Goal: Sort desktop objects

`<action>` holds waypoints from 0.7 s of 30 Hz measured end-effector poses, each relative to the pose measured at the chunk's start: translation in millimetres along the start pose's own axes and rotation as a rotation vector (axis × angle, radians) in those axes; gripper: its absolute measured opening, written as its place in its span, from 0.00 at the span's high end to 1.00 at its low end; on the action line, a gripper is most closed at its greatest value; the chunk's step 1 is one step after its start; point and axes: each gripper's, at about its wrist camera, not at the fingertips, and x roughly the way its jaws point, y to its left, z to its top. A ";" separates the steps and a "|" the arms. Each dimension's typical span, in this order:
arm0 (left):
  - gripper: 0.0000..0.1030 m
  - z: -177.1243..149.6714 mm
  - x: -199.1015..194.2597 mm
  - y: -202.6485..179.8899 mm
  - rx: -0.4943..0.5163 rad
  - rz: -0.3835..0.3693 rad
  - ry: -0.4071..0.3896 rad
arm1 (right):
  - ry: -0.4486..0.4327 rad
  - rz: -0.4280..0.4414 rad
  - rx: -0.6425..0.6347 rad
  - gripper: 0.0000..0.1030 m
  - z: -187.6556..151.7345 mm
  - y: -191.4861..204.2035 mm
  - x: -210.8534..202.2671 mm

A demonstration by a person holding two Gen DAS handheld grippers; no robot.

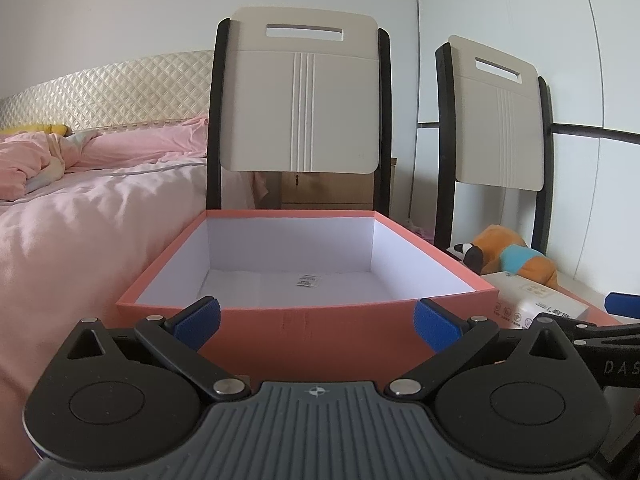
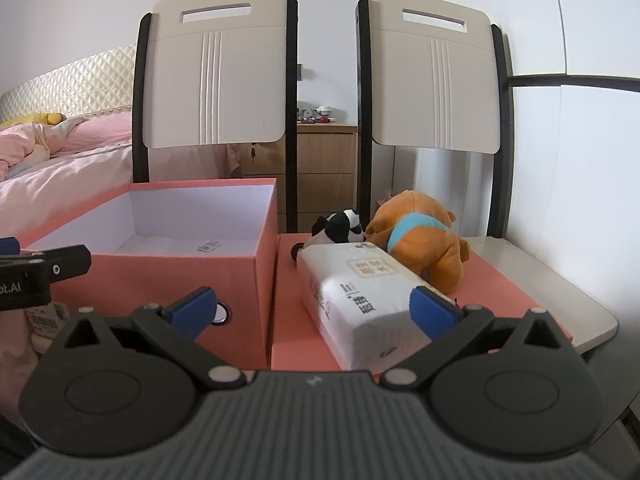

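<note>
Right hand-held gripper (image 2: 314, 308), released, faces the tissue pack (image 2: 356, 300), long axis running near-to-far; left hand-held gripper (image 1: 316, 320), also released, fronts the box (image 1: 304, 320).

**Materials and finishes**

Matt coral card on the box (image 2: 160, 280), smooth white paper lining inside. Glossy plastic wrap on the tissue pack (image 2: 360, 300). Fuzzy plush on the orange bear (image 2: 420, 248) and the panda (image 2: 340, 228). Ribbed grey and matt black plastic on the right gripper (image 2: 312, 312), shiny metal rivets.
</note>
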 end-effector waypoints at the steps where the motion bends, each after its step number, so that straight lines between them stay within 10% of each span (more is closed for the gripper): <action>1: 0.00 0.0 0.1 -0.2 0.001 0.001 0.000 | 0.000 0.001 0.001 0.00 0.2 -0.5 -0.1; 21: 0.00 -1.0 -1.7 -3.6 0.007 0.005 -0.008 | -0.006 0.010 0.013 0.00 -0.5 -2.2 -2.5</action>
